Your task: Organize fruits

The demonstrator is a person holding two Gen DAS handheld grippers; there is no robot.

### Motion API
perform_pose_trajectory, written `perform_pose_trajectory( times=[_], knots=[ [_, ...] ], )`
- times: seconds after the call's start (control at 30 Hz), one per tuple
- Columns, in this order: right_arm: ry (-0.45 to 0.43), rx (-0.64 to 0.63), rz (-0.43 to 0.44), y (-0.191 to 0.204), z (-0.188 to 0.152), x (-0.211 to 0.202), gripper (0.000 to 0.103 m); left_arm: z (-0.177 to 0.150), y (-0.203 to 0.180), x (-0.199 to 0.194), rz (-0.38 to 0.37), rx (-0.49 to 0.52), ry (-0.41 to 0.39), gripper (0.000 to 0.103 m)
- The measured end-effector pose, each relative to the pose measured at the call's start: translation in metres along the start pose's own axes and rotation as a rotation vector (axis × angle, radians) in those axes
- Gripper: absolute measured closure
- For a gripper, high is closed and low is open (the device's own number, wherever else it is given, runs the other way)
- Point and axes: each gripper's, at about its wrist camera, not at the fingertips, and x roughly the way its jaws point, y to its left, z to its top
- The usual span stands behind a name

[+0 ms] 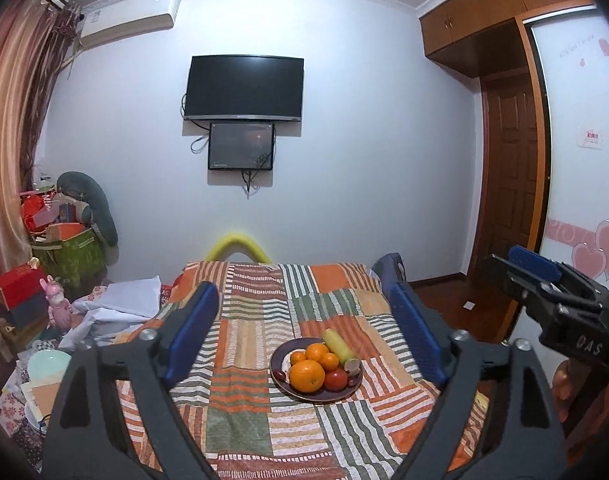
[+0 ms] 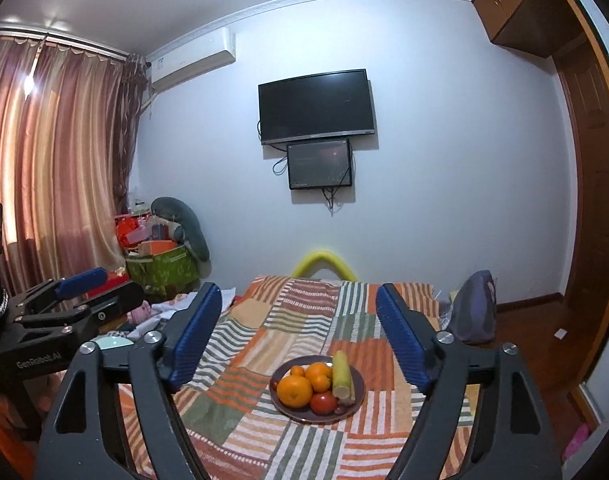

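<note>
Blue-padded tongs frame the scene: the left gripper [image 1: 304, 320] and right gripper [image 2: 296, 328] both stand spread wide with nothing between their pads, raised above a patchwork bedspread [image 1: 248, 420]. Between the open jaws, well beyond them, a dark plate [image 2: 358, 394] sits on the spread, heaped with a large orange [image 2: 294, 391], smaller oranges, a tomato [image 2: 323, 403] and a pale green corn cob [image 2: 341, 374]. A dark television [image 1: 244, 87] hangs on the far wall.
</note>
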Motion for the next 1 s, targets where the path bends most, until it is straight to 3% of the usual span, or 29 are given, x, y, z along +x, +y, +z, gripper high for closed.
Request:
perform_pose_trajectory(
  times=[0.2, 1.0],
  knots=[
    [-0.029, 0.006, -0.032, -0.001, -0.002, -0.009, 0.0, 0.0, 0.0, -0.002, 0.013, 0.004, -0.013, 0.006],
    [-0.019, -0.011, -0.048, -0.001, -0.005, -0.018, 0.0, -0.007, -0.003, 0.0, 0.015, -0.005, 0.006, 0.0]
  ],
)
